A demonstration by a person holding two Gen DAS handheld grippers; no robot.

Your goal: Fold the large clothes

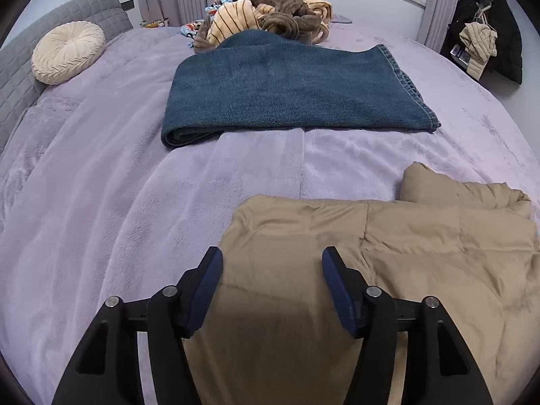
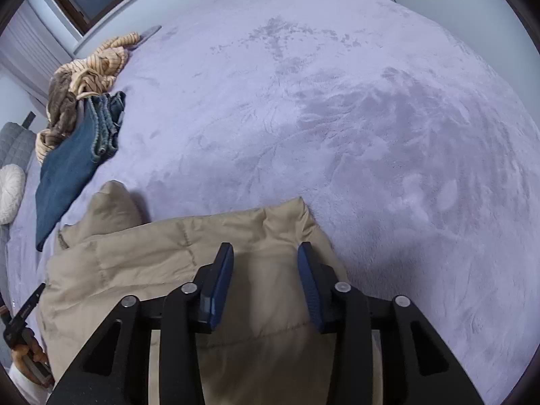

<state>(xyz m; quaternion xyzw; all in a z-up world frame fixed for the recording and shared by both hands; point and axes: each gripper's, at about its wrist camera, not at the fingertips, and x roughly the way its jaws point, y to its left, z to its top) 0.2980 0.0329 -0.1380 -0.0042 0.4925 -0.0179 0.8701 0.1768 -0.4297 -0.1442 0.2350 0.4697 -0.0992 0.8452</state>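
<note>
A tan quilted puffer jacket (image 1: pixel 388 246) lies partly folded on the lilac bed at the near edge; it also shows in the right wrist view (image 2: pixel 162 253). My left gripper (image 1: pixel 271 263) is open, its fingers spread over the jacket's left part, holding nothing. My right gripper (image 2: pixel 265 260) is open over the jacket's right end near its corner, holding nothing. The left gripper also shows at the far left of the right wrist view (image 2: pixel 23 317).
Folded blue jeans (image 1: pixel 290 91) lie mid-bed, also in the right wrist view (image 2: pixel 74 162). A pile of striped and brown clothes (image 1: pixel 273 6) sits behind them. A round cream cushion (image 1: pixel 67 52) leans on the grey headboard (image 1: pixel 20 67). The lilac blanket (image 2: pixel 371 118) stretches to the right.
</note>
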